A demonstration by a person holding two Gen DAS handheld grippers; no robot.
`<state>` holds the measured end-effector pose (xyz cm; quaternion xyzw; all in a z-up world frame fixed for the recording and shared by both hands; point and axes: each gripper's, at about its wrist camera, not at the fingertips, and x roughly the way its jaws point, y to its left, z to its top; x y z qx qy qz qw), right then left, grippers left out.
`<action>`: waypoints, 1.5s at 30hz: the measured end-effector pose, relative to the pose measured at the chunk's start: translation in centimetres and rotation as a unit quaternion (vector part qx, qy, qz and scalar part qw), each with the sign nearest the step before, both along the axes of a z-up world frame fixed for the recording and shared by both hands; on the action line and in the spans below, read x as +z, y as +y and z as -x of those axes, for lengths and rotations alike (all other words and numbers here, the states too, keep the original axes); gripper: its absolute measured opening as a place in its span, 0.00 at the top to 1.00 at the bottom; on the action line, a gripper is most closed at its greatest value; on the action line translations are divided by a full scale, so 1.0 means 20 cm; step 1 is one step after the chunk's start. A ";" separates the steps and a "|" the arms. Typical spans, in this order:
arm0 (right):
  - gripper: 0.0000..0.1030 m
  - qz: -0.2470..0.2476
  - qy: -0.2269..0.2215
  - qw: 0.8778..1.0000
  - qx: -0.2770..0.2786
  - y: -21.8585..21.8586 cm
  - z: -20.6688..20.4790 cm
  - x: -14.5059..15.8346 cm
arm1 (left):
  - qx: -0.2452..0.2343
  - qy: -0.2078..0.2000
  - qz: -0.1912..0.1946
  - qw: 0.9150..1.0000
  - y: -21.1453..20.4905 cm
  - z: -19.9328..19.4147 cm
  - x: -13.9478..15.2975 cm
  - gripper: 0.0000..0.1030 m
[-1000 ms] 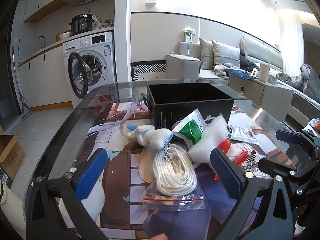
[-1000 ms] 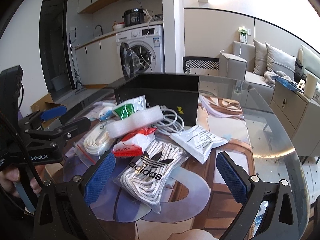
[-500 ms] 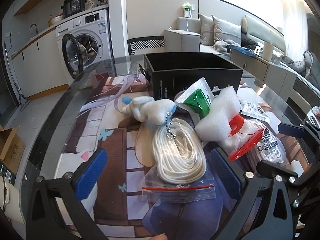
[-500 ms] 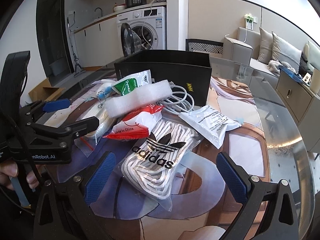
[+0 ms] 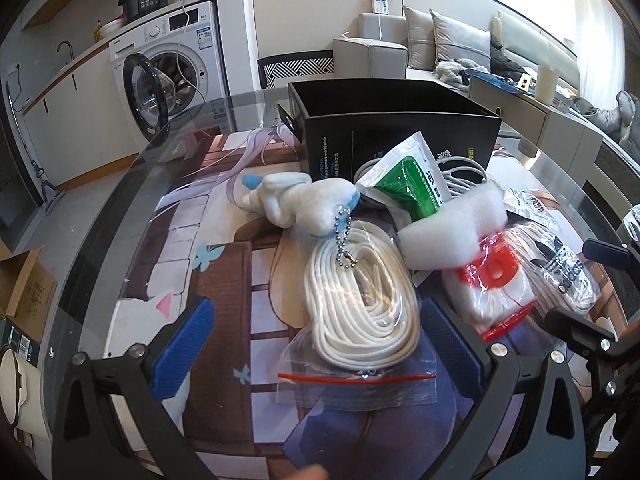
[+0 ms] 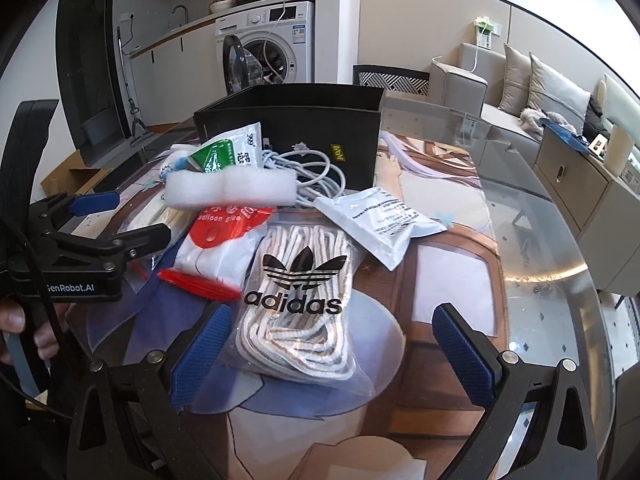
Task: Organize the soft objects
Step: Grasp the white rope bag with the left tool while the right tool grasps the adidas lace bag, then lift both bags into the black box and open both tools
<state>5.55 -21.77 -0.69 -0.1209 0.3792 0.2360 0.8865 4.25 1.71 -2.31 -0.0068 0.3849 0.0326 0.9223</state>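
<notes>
your left gripper (image 5: 316, 338): jaws spread around rope bag (image 5: 358, 304) | your right gripper (image 6: 332, 350): jaws spread around adidas bag (image 6: 300, 300) | black box (image 6: 296, 128) far on desk (image 6: 540, 280)

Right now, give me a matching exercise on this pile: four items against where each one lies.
Items:
1. foam block
2. adidas bag
3. plush toy
4. black box

Places:
A. behind the pile
B. between the right gripper's fingers
C. resting on the red-labelled bag
D. left of the green packet

Pairs: 1-C, 2-B, 3-D, 4-A
</notes>
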 end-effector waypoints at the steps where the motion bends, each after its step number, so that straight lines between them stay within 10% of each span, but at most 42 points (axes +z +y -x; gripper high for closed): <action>1: 0.00 0.000 0.000 1.000 0.001 0.01 0.00 0.00 | 0.000 0.001 0.002 1.000 0.00 -0.01 0.00 0.00; 20: 0.52 -0.013 0.004 1.000 0.026 0.04 -0.03 -0.01 | -0.051 0.004 0.040 0.998 -0.03 0.01 -0.01 0.57; 45: 0.55 -0.057 -0.084 0.994 0.041 -0.02 0.09 0.25 | -0.079 -0.091 0.049 0.992 -0.06 0.16 0.24 0.60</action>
